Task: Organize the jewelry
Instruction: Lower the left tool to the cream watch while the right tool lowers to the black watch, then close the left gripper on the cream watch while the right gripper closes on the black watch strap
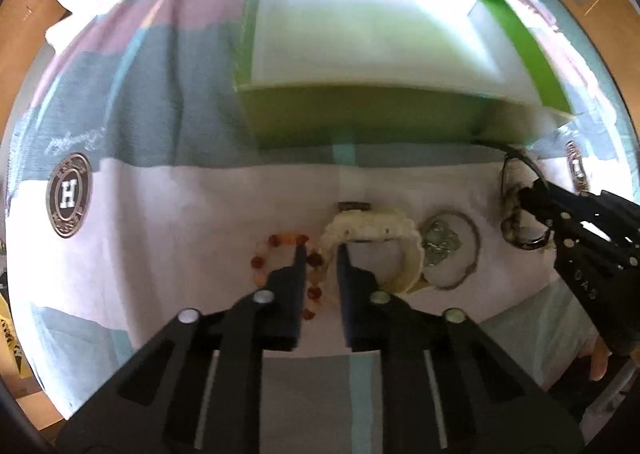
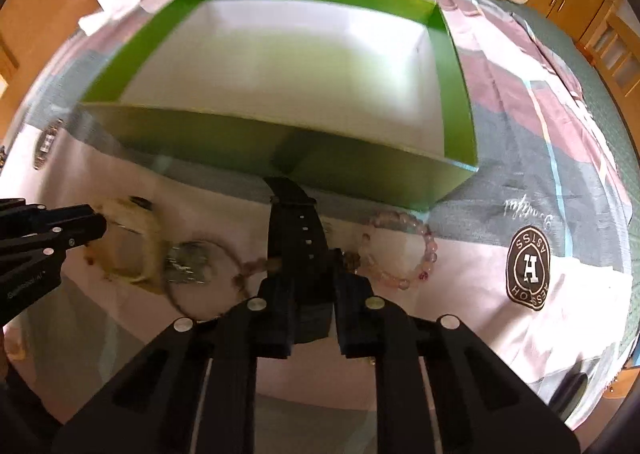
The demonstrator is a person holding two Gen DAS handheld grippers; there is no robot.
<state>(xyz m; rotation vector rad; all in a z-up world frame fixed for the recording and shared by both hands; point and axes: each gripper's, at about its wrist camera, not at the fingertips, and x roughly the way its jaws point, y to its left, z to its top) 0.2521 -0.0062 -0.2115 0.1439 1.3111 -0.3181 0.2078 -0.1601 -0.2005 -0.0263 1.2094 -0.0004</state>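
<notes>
Patchwork bedding in pink, grey and white covers the bed [image 1: 168,197], and a round "H" badge [image 1: 69,194] is printed at its far left in the left wrist view. Right of the badge lies an orange beaded bracelet [image 1: 276,254]. The left claw [image 1: 321,258] hangs over it with its jaws a little apart, one tip by the beads and the other at the strap of a cream watch [image 1: 376,242]; whether it grips anything I cannot tell. Just right of the watch sits a thin metal bangle [image 1: 452,250] with a greenish pendant inside its ring. Behind all of these stands an open green box [image 1: 360,121] with a white inside.

Further right, the right claw [image 2: 308,282] is clenched on a black watch strap [image 2: 294,230], which points up toward the box's front wall. Beneath it lies a brownish bead string, blurred. At the far right of the row rests a pale pink bead bracelet [image 2: 400,250], near the box's corner, with a second "H" badge beyond it.
</notes>
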